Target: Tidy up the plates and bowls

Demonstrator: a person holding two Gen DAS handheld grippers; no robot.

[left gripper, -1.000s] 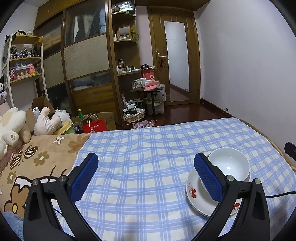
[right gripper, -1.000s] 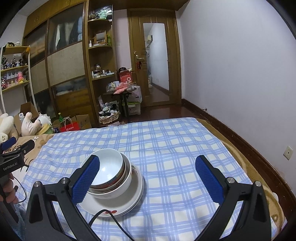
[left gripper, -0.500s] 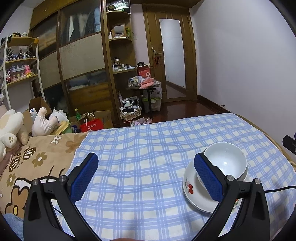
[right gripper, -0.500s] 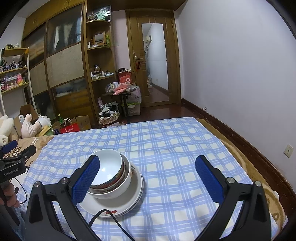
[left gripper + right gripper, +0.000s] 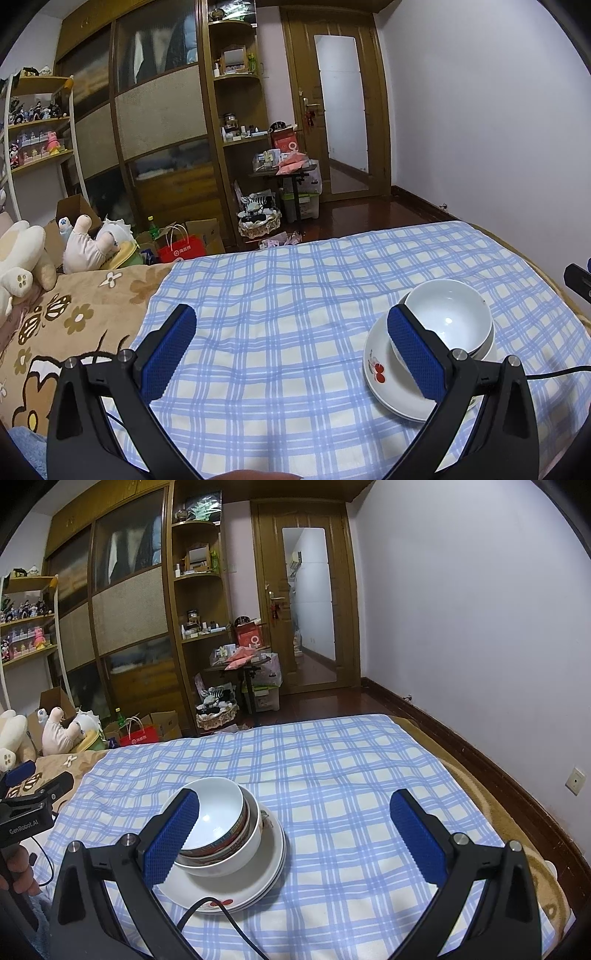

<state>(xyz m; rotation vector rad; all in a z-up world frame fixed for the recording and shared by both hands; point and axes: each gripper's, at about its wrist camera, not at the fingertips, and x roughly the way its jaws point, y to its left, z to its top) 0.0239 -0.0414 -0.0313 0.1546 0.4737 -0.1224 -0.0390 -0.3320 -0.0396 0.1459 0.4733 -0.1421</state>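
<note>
White bowls (image 5: 218, 827) sit nested inside one another on stacked white plates (image 5: 243, 890) with a red cherry print, all resting on the blue checked cloth (image 5: 332, 775) over the bed. In the left wrist view the same bowls (image 5: 448, 319) and plates (image 5: 380, 373) lie at the right, partly behind my right-hand finger. My left gripper (image 5: 291, 354) hangs open above the cloth, holding nothing. My right gripper (image 5: 295, 834) is open too, with the stack just behind its left finger. The left gripper's body (image 5: 29, 805) shows at the far left of the right wrist view, held by a hand.
A brown flowered blanket (image 5: 55, 325) and plush toys (image 5: 22, 258) lie left of the cloth. A black cable (image 5: 218, 912) crosses the plates' near rim. Beyond the bed's foot stand wardrobes, shelves, boxes, a red bag (image 5: 181, 251) and a cluttered small table (image 5: 284, 173). A wall runs along the right.
Both grippers have drifted slightly; the stack sits a little lower and closer in each view. Jaws stayed open and the dishes did not move.
</note>
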